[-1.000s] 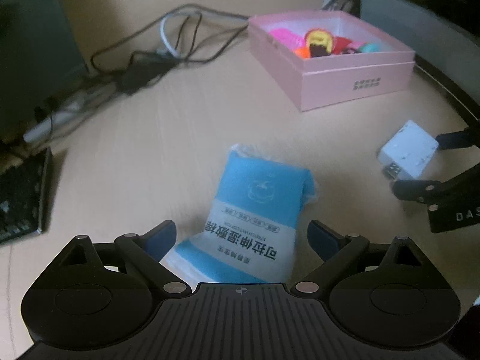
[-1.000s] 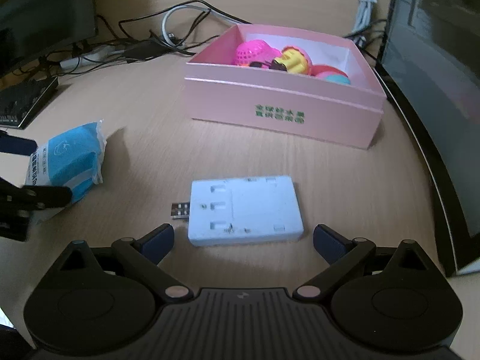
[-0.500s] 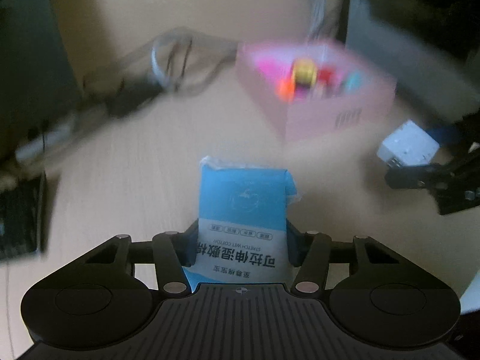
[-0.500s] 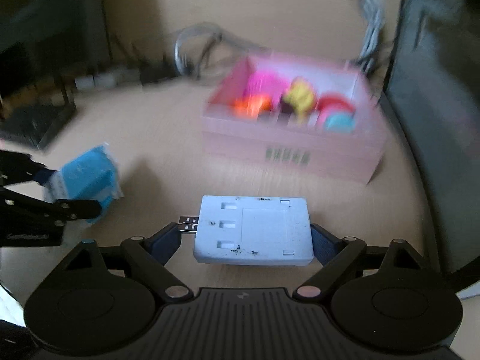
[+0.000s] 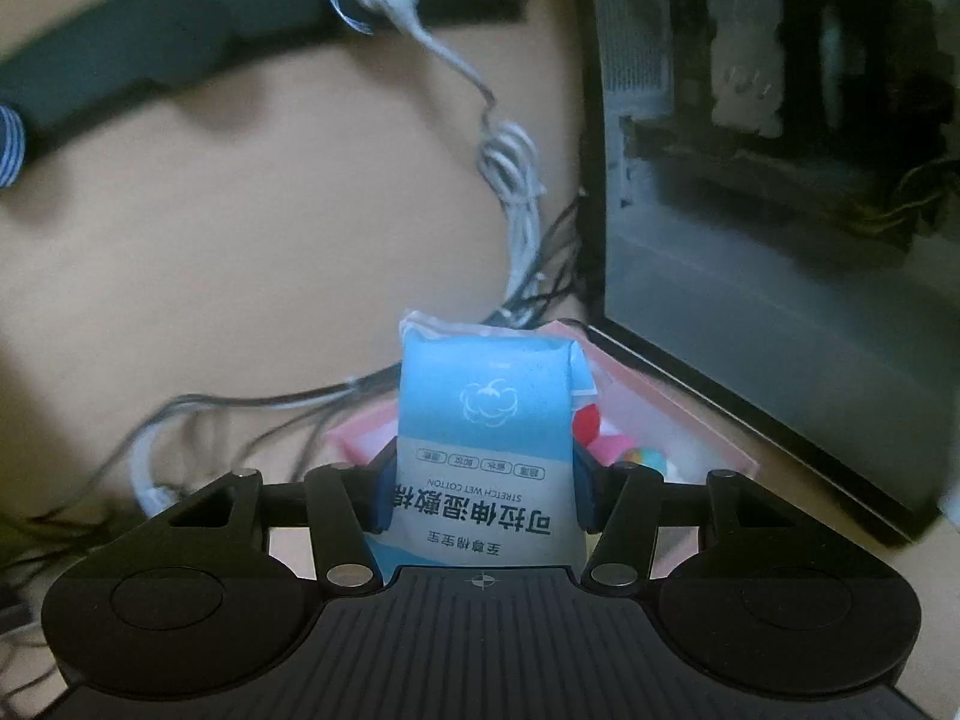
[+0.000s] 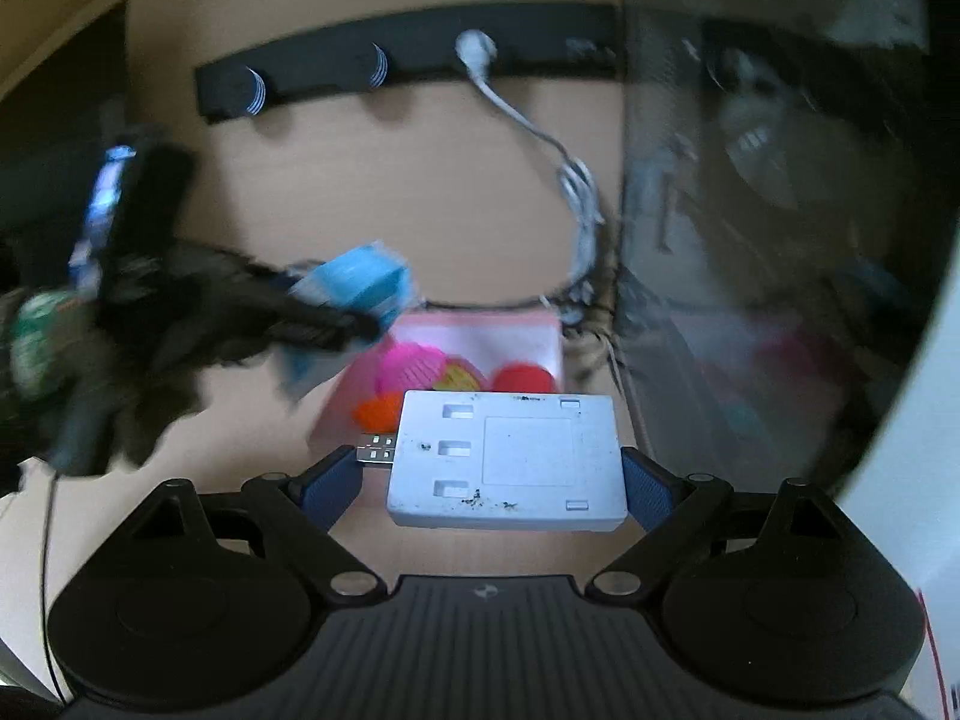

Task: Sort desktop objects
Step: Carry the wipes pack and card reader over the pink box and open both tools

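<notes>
My left gripper (image 5: 483, 489) is shut on a blue and white wet-wipe packet (image 5: 489, 420) and holds it in the air in front of the pink box (image 5: 678, 420). The packet hides most of the box. My right gripper (image 6: 489, 480) is shut on a white USB hub (image 6: 510, 462), lifted above the desk, with the pink box (image 6: 474, 336) of colourful toys beyond it. The left gripper with the blue packet (image 6: 354, 282) shows blurred at the left of the right wrist view, near the box's left side.
A dark computer case (image 5: 780, 180) stands right of the box. A black power strip (image 6: 408, 69) with a white plug and coiled cable (image 6: 579, 204) is on the wall behind. Dark cables (image 5: 198, 420) lie left of the box.
Both grippers have closed on their objects and lifted them off the desk toward the pink box. The views have tilted up to the wall and the power strip.
</notes>
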Demonstrator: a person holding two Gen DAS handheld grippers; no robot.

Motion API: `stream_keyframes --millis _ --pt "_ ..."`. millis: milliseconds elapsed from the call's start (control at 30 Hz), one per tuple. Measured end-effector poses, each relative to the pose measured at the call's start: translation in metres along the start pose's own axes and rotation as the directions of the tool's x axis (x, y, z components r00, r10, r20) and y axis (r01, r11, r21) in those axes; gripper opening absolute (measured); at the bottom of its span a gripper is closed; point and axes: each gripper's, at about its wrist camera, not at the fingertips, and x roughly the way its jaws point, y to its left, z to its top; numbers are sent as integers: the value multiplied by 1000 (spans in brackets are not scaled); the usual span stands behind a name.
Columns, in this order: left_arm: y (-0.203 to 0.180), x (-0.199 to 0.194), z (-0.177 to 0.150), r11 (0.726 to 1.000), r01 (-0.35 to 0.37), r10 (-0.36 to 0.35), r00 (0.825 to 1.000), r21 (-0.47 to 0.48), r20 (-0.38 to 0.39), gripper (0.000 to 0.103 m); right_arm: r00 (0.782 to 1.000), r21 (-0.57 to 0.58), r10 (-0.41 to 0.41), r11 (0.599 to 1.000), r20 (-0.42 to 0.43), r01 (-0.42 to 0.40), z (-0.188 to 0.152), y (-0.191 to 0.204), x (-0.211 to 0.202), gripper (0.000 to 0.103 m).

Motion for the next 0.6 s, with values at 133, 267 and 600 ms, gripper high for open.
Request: stream_keyframes --millis 133,267,600 --pt "2 49 -14 998 28 -34 995 -61 -91 68 998 18 -23 1000 -55 24 -10 -9 2 91" --pt "16 29 -26 986 15 -26 998 -164 -66 86 997 16 -12 1000 -80 13 -17 -14 6 91" --pt "31 -52 -99 937 -101 51 987 -334 -155 95 993 -41 96 994 -68 -99 16 14 71 91"
